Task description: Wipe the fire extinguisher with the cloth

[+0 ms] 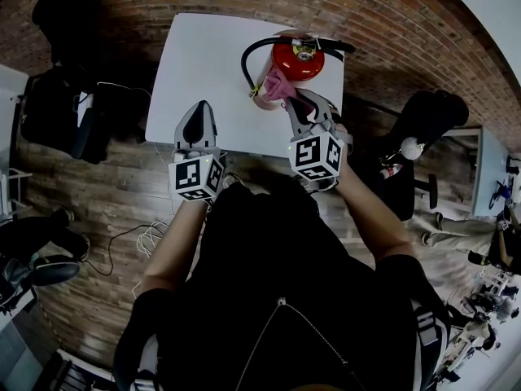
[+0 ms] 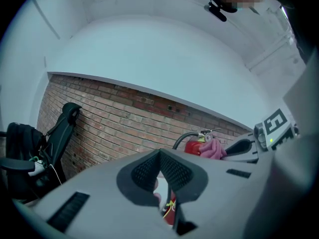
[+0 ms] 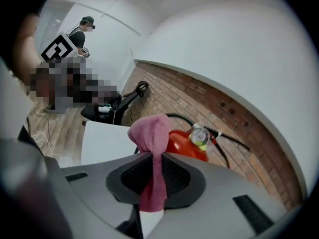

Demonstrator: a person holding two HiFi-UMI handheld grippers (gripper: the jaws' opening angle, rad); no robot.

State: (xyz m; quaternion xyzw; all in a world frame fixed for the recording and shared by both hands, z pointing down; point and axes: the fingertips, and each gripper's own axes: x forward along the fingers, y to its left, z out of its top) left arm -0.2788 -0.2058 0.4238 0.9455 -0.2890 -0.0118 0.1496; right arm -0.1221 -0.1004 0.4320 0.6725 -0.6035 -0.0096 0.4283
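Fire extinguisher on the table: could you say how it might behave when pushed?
The fire extinguisher stands upright, a rigid cylinder, so it is probably heavy and steady under light wiping. A hard push near its top might tip it. Its glossy side likely lets the cloth slide.

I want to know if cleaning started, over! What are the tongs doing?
Right tongs shut on pink cloth, up by the red fire extinguisher. Left tongs shut, empty, held back. Nothing in the way.

Red fire extinguisher (image 1: 298, 59) (upright), pink cloth (image 1: 275, 85) — bunched at its side
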